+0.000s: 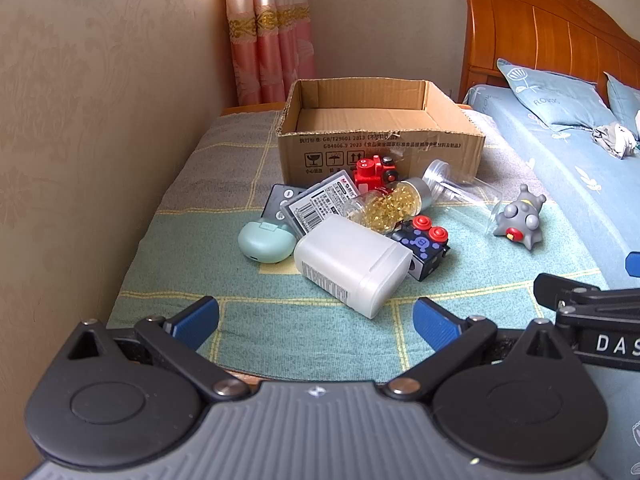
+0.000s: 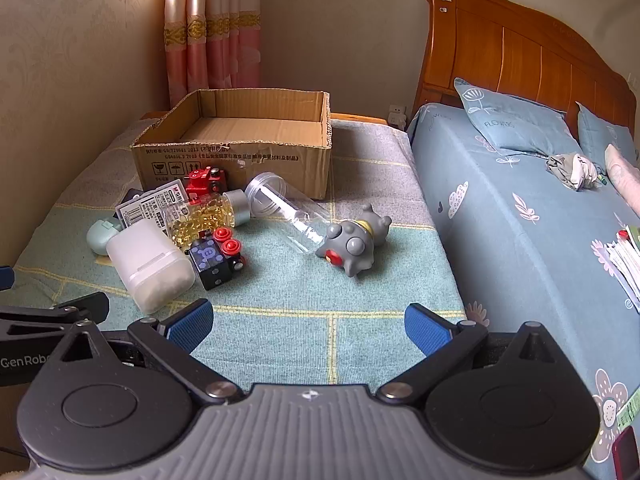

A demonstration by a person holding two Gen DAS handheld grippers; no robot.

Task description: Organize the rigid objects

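Observation:
An open cardboard box [image 1: 448, 152] [image 2: 240, 168] stands at the back of a green checked cloth. In front of it lies a pile: a white plastic container [image 1: 352, 264] [image 2: 150, 264], a bottle of yellow capsules [image 1: 388, 202] [image 2: 204, 214], a black block with red knobs [image 1: 424, 246] [image 2: 218, 258], a red toy [image 1: 374, 172] [image 2: 204, 180], a mint earbud case [image 1: 264, 240] [image 2: 102, 234], a labelled grey case [image 1: 320, 206] and a clear jar [image 1: 460, 188] [image 2: 288, 210]. A grey figurine [image 1: 520, 218] [image 2: 354, 244] lies apart on the right. My left gripper [image 1: 316, 320] and right gripper [image 2: 308, 322] hover open, short of the pile, holding nothing.
A bed with blue floral sheets [image 2: 520, 220], pillows and a wooden headboard [image 2: 520, 52] borders the cloth on the right. A wall [image 1: 80, 120] and pink curtains [image 1: 268, 40] close the left and back. Papers [image 2: 624, 256] lie on the bed.

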